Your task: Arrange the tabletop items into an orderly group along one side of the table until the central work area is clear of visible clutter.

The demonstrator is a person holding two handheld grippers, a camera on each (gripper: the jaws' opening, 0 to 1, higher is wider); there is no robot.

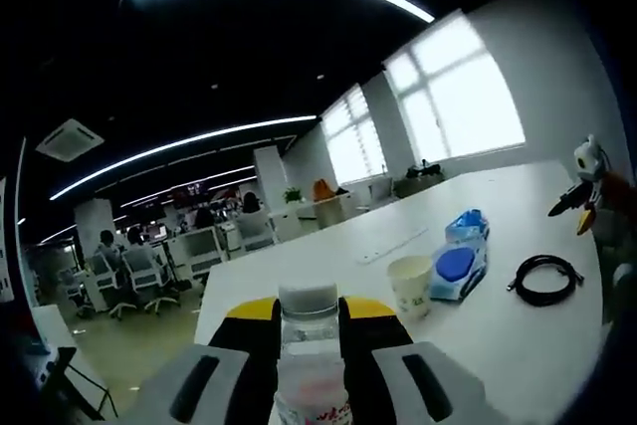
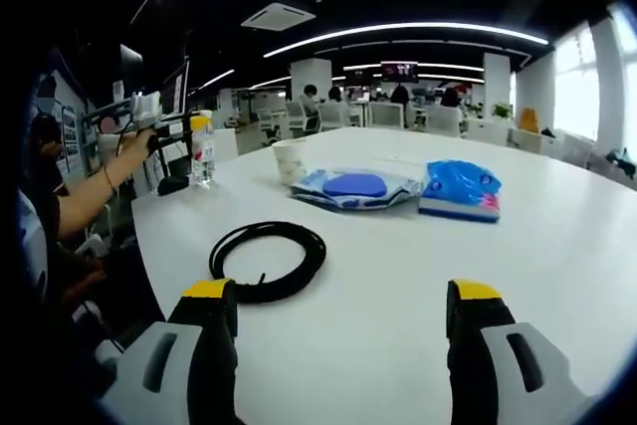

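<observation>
1. My left gripper has its jaws closed onto one clear plastic bottle, grey cap up, label with red print between the pads. The bottle stands upright in the grip at the near edge of the white table.
2. From the right gripper view I see that same left gripper at the far left corner of the table, held by a person's hand, with the bottle in it.
3. My right gripper has its jaws spread wide with nothing between them, hovering low over bare tabletop.
4. Counting what lies on the table: one paper cup, one flat wet-wipe pack with a blue lid, one blue soft packet behind it, one coiled black cable, one white strip lying flat further back.
5. In the right gripper view the cable coil lies just ahead of my left jaw, nearest of all; the wipe pack and the blue packet sit side by side beyond it, near the middle, the cup behind them.
6. One toy figure with a white head stands at the table's right edge in the left gripper view.
7. Beyond are office desks, chairs, seated people and bright windows.
</observation>
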